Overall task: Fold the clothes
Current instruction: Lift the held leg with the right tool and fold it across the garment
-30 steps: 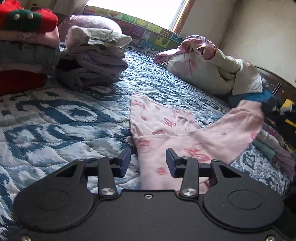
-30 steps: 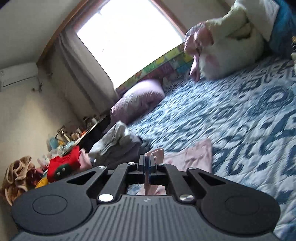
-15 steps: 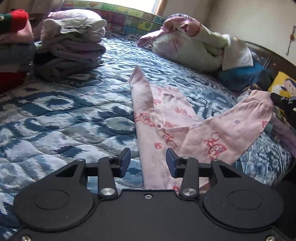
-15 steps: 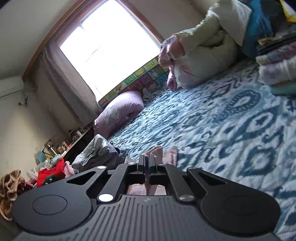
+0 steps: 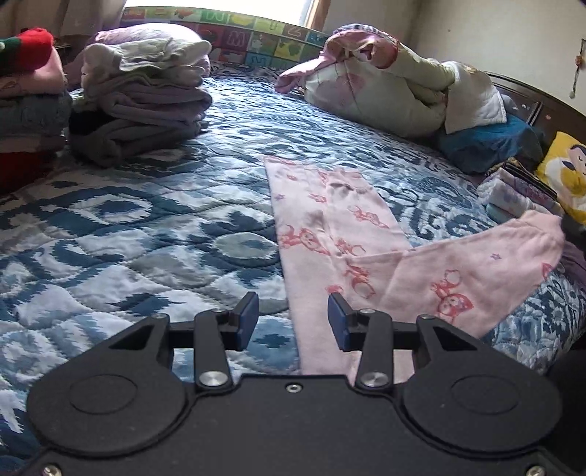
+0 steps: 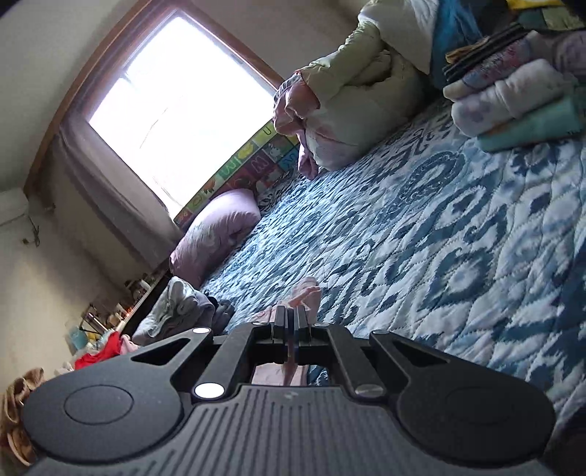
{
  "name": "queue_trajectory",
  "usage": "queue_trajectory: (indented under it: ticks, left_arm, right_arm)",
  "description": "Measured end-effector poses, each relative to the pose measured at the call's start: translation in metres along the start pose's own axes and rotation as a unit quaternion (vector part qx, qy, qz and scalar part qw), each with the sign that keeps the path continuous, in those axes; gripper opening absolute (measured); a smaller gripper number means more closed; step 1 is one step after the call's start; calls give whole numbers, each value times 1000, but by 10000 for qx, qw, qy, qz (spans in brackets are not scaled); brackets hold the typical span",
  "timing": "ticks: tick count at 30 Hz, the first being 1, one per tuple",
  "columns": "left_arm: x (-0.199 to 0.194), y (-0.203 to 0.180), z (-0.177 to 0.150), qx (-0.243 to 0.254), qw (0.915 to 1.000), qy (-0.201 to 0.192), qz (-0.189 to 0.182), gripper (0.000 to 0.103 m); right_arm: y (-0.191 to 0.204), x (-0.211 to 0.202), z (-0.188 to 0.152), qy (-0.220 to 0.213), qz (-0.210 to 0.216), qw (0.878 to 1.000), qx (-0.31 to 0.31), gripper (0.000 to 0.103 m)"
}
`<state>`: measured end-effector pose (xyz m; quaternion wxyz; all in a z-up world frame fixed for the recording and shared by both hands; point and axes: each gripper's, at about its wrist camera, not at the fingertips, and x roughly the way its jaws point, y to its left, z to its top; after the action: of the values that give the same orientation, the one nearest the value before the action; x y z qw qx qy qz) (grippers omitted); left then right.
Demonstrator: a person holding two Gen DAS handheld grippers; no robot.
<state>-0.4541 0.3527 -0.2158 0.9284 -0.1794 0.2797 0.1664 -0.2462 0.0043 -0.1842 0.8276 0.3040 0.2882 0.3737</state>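
pink garment (image 5: pixel 329 234) pinched in right tool (image 6: pixel 292 322), beneath parted left tool (image 5: pixel 293 315)

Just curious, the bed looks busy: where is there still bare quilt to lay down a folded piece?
The widest bare stretch of quilt lies between the pink pants and the grey folded stack. Another runs beyond the pants toward the bundled duvet. The right edge is crowded with small folded clothes.

We can read the letter M on two tiles of the alphabet mat (image 5: pixel 234 34) standing along the window wall. Its other letters blur, and we find no other readable text.
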Motion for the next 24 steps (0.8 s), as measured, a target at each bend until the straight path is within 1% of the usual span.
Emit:
queue_trajectory:
  ticks: [3,5,10,13,15,16,18,19,21,24]
  left_arm:
    - [-2,1,1,-12,10000,-46,26,38]
    - [-3,1,2,-6,10000,-70,35,35]
    - [-4,-5,2,135,9998,-129,-52,34]
    - [1,-15,-1,329,9993,-80,-164,31]
    - [7,-23,-5,518,9984,6,-227,31]
    - [12,-25,-7,590,9979,131,-249,31]
    - [27,-26,-13,696,9954,593,-288,31]
    - [29,-27,-14,761,9945,669,-276,31]
    - [23,-30,-8,775,9948,586,-293,30]
    - [14,-32,5,689,9965,221,-430,30]
  right_arm:
    - [3,-5,3,-61,66,10000,24,5]
    - [5,-7,5,-121,25,9999,-110,5]
    - [-12,-7,-2,-15,-108,9999,54,5]
    - [-21,-2,-9,96,-214,9996,145,5]
    - [-28,3,-13,191,-344,9990,225,5]
    - [-32,5,-16,224,-426,9985,253,5]
    - [-39,6,-18,247,-540,9977,335,5]
    - [-41,5,-18,237,-571,9974,364,5]
    - [-45,5,-17,287,-563,9973,370,5]
    - [-50,9,-22,438,-614,9965,351,5]
